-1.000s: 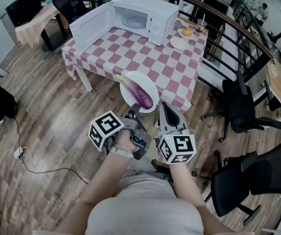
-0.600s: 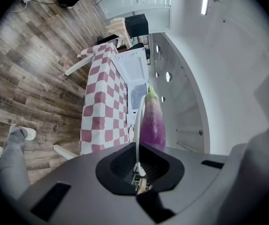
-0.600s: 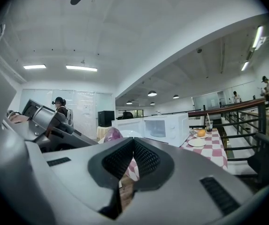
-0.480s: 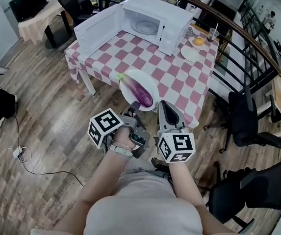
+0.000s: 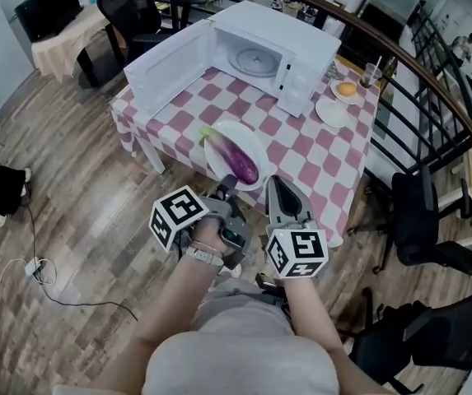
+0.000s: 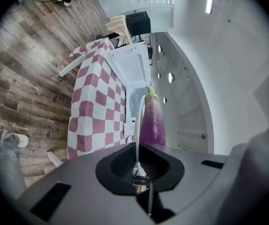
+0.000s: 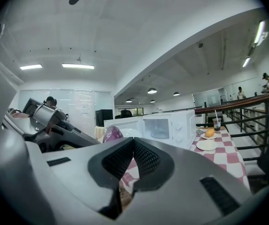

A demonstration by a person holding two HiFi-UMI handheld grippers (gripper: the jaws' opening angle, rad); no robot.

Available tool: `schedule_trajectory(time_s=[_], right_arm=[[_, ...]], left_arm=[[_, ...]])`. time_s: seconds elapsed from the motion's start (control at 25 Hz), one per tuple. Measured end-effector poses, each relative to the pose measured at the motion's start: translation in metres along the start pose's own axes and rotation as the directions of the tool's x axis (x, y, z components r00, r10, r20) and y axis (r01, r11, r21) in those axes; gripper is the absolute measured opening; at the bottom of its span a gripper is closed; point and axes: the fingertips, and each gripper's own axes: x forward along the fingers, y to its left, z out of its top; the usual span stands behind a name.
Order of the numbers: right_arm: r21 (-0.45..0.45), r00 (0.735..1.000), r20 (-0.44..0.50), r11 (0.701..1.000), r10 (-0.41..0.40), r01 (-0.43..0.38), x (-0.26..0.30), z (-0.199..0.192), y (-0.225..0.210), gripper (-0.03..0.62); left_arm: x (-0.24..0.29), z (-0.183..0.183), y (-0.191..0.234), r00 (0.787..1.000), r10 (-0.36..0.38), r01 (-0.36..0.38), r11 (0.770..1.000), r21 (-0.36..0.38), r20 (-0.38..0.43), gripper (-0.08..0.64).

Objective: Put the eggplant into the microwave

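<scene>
While the left hand-held gripper [image 5: 226, 188] pinches the thin rim of a round, glossy white plate [image 5: 249, 138], the smooth purple eggplant [image 5: 237, 160] lies on that plate, short of the boxy white microwave [image 5: 301, 48]. Its long axis runs toward the microwave, green stem end leading. The right hand-held gripper [image 5: 274, 186] has its ribbed jaws pressed together on nothing.

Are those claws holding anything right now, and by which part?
The left claw grips the white plate by its near rim, and the eggplant lies on that plate. The right claw is shut and holds nothing.
</scene>
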Motion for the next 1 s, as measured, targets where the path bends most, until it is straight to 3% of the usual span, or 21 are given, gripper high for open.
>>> schedule_trajectory(time_s=[0.44,1.0], right_arm=[[0.013,1.000,-0.007,1.000,0.000,0.000,0.062,0.000,-0.025,0.023],[-0.027,1.000,0.016,1.000,0.004,-0.003,0.096,0.009,-0.039,0.023]], left_arm=[[0.053,0.036,-0.003,1.000,0.022,-0.022,1.000,0.007,-0.003,0.020],[0.087,0.053,-0.003,1.000,0.023,-0.023,1.000,0.008,-0.005,0.020]])
